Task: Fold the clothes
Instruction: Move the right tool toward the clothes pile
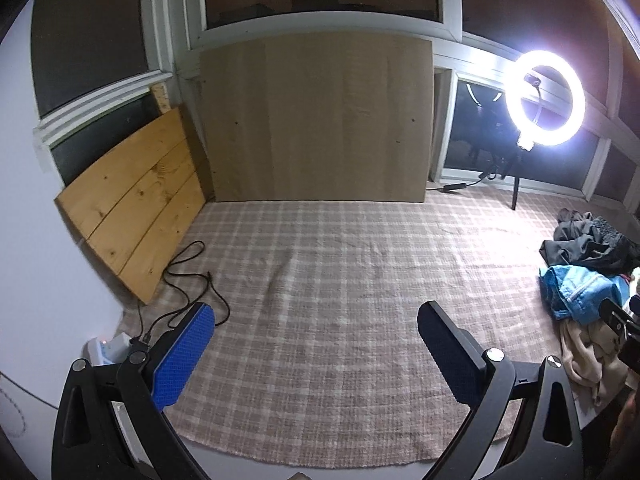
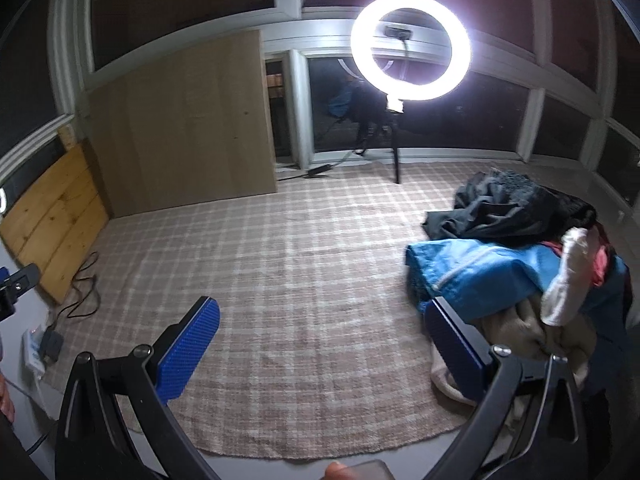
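floor: plaid rug (image 1: 340,280), ring light (image 1: 545,98) by dark windows
clothes pile (image 2: 512,248): right edge of rug, untouched
left gripper (image 1: 316,354): jaws wide, nothing between
right gripper (image 2: 324,344): jaws wide, empty, beside pile
right view only: white sock (image 2: 568,280) atop pile

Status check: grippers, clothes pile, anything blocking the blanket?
Left gripper and right gripper both open, empty. Clothes pile unfolded at the plaid blanket's right edge, untouched. Blanket centre clear; black cable off its left edge.
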Available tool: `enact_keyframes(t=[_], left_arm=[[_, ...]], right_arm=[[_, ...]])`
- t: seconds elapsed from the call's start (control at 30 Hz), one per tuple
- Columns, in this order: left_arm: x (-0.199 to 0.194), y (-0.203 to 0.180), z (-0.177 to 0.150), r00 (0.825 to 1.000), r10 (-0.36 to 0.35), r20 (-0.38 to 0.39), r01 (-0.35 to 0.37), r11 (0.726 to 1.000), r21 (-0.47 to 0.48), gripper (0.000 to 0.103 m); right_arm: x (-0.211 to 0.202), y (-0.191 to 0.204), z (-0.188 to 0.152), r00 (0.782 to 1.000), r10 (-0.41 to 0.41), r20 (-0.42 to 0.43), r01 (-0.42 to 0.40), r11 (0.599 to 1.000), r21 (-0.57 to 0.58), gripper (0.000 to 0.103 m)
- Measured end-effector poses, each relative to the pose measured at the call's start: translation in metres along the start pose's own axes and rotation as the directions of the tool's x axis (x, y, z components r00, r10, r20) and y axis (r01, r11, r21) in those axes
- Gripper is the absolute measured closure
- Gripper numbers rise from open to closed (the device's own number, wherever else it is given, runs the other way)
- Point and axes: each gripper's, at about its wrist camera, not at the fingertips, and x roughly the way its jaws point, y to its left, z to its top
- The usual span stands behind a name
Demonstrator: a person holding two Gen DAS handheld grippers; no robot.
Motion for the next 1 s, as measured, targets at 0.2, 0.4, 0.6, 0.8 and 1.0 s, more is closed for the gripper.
enact_keyframes(t=[0.2, 0.4, 0.6, 0.8, 1.0], left_arm=[[0.006, -0.005, -0.002, 0.999, -0.037, 0.008, 0.036, 0.998, 0.047, 0.001], [0.012, -0.025, 0.004, 0.994, -0.111, 0.004, 0.110, 0.990, 0.091, 0.001], [0.014, -0.059, 0.016, 0.984, -0.178, 0.008, 0.175, 0.974, 0.147, 0.001], [0.019, -0.096, 0.026, 0.981, -0.194, 0.003, 0.190, 0.965, 0.179, 0.001], [0.028, -0.133, 0.037, 0.976, -0.214, -0.024, 0.215, 0.953, 0.214, 0.001]], right_arm=[[-0.005, -0.015, -0.004, 0.997, -0.076, 0.002, 0.076, 0.996, 0.042, 0.000], [-0.014, -0.032, -0.006, 0.991, -0.132, 0.009, 0.131, 0.989, 0.063, 0.000], [-0.020, -0.056, -0.004, 0.981, -0.193, 0.018, 0.192, 0.979, 0.069, 0.000], [-0.012, -0.093, 0.002, 0.976, -0.216, 0.003, 0.214, 0.971, 0.110, 0.000], [0.009, -0.137, 0.004, 0.991, -0.132, -0.037, 0.136, 0.983, 0.120, 0.000]])
